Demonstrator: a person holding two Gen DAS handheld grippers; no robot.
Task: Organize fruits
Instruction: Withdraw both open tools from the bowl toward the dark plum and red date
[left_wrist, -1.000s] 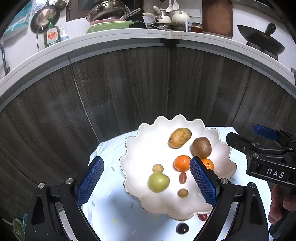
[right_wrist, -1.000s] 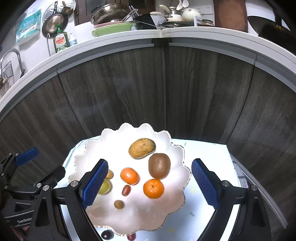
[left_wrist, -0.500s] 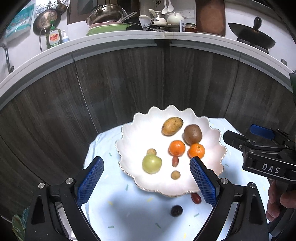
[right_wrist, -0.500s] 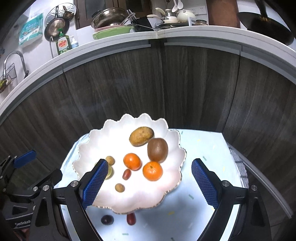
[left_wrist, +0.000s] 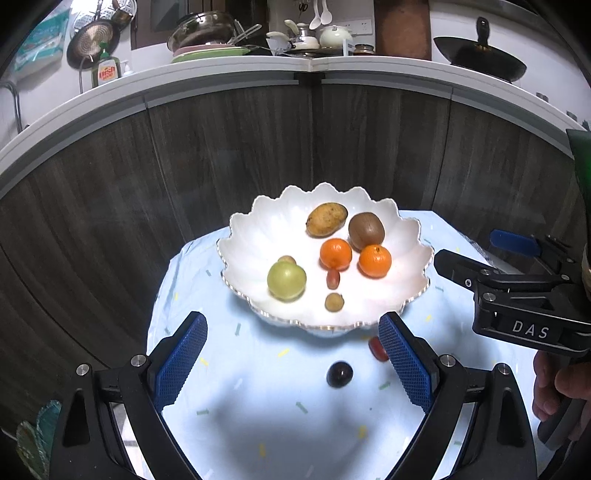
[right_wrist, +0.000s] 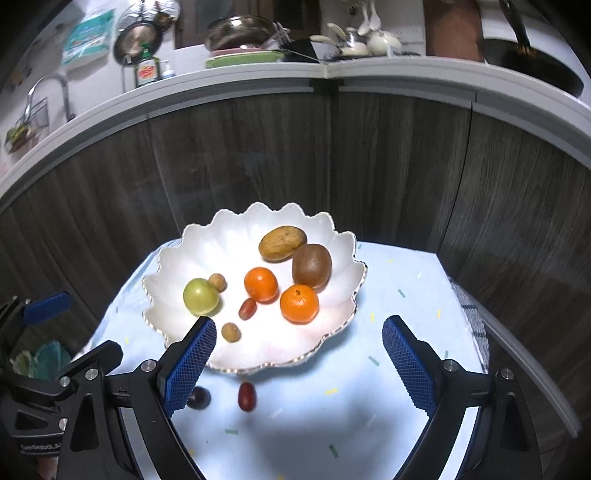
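Note:
A white scalloped bowl (left_wrist: 406, 236) (right_wrist: 343, 251) sits on a light blue cloth. It holds a mango (left_wrist: 327, 219), a kiwi (left_wrist: 366, 230), two oranges (left_wrist: 335, 253) (left_wrist: 375, 260), a green apple (left_wrist: 286, 280), a red grape (left_wrist: 333, 277) and two small brown fruits (left_wrist: 334, 302). A dark grape (left_wrist: 339, 374) (right_wrist: 198, 398) and a red grape (left_wrist: 376, 349) (right_wrist: 246, 396) lie on the cloth in front of the bowl. My left gripper (left_wrist: 291, 363) is open and empty above the cloth. My right gripper (right_wrist: 299, 363) is open and empty, to the right.
Dark wood cabinet fronts (left_wrist: 258, 155) curve behind the table. A white counter (left_wrist: 221, 79) above holds pots, dishes and a soap bottle. A checked towel (right_wrist: 474, 325) lies at the cloth's right edge.
Both grippers have pulled back and up from the bowl. The bowl now sits farther off, and the two grapes on the cloth show in full.

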